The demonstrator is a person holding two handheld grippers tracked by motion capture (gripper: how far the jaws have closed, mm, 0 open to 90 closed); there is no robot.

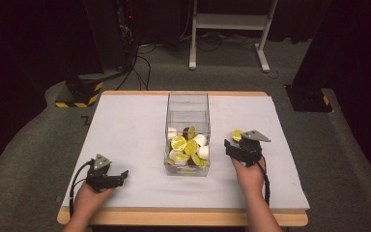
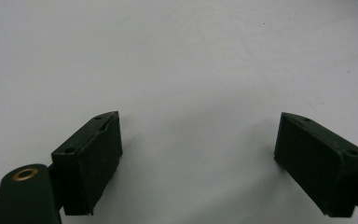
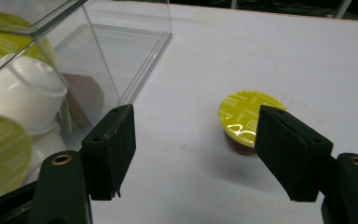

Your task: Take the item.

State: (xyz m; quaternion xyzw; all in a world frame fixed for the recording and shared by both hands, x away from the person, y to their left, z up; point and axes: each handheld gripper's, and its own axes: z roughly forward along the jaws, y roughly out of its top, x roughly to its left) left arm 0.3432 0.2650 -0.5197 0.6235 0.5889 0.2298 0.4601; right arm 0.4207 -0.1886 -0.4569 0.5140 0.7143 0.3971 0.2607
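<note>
A clear plastic box [image 1: 187, 104] stands mid-table, its near half holding several coffee capsules [image 1: 178, 143], some with yellow-green lids and some white. One more yellow-lidded capsule [image 1: 236, 135] [image 3: 242, 116] sits on the white mat to the right of the box. My right gripper [image 1: 232, 145] [image 3: 193, 116] hovers just short of it, open with nothing between the jaws; the right jaw hides the capsule's edge. Near the front left, my left gripper [image 1: 121, 176] [image 2: 200, 119] rests low over the bare mat, open and empty.
The white mat [image 1: 125, 125] covers a wooden table top. The box wall [image 3: 121, 56] stands close on the left of my right gripper. Beyond the table's far edge are a white stand [image 1: 232, 29], cables and dark floor.
</note>
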